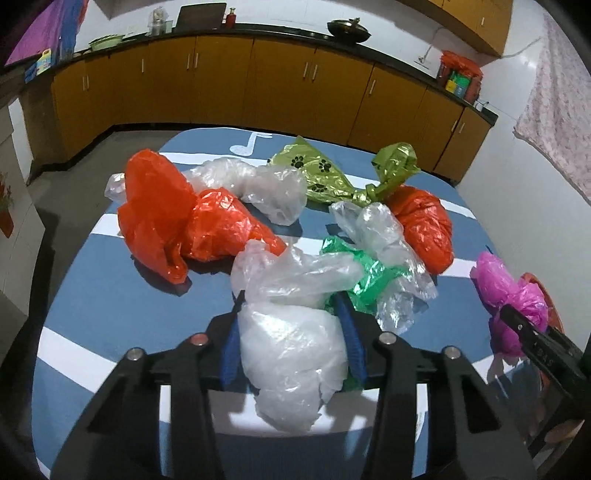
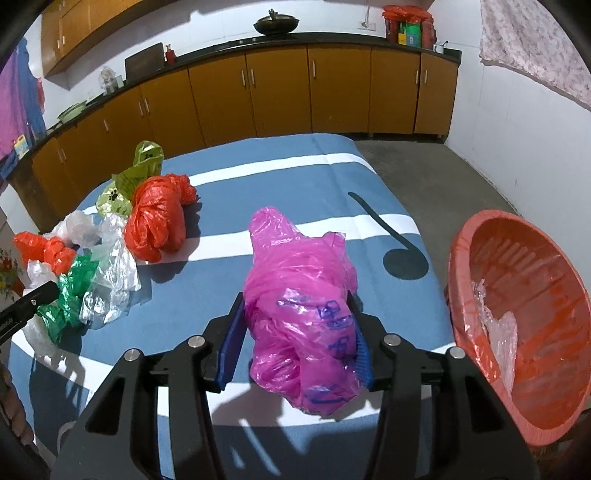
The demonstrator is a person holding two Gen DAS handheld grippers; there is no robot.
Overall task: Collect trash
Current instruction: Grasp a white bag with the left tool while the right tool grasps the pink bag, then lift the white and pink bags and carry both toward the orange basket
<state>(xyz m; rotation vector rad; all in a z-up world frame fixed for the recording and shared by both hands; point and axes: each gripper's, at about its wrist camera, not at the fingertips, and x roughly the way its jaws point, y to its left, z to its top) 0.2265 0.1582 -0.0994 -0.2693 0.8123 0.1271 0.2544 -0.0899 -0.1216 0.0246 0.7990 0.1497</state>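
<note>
My left gripper (image 1: 291, 306) is shut on a crumpled clear plastic bag (image 1: 291, 347), held just above the blue striped table (image 1: 110, 314). My right gripper (image 2: 297, 306) is shut on a pink plastic bag (image 2: 303, 295) with blue writing; it also shows in the left wrist view (image 1: 509, 295). A red plastic basin (image 2: 524, 317) stands at the table's right edge and holds a piece of clear plastic (image 2: 498, 325). Loose bags lie on the table: orange bags (image 1: 166, 218) (image 1: 424, 225), a green bag (image 1: 373, 277), a lime paw-print bag (image 1: 325, 177) and clear bags (image 1: 258, 188).
Yellow kitchen cabinets (image 1: 221, 81) with a black counter run along the far wall. A dark pan (image 1: 347, 27) stands on the counter. A patterned cloth (image 2: 535, 48) hangs on the right wall. Grey floor (image 2: 424, 166) lies beyond the table.
</note>
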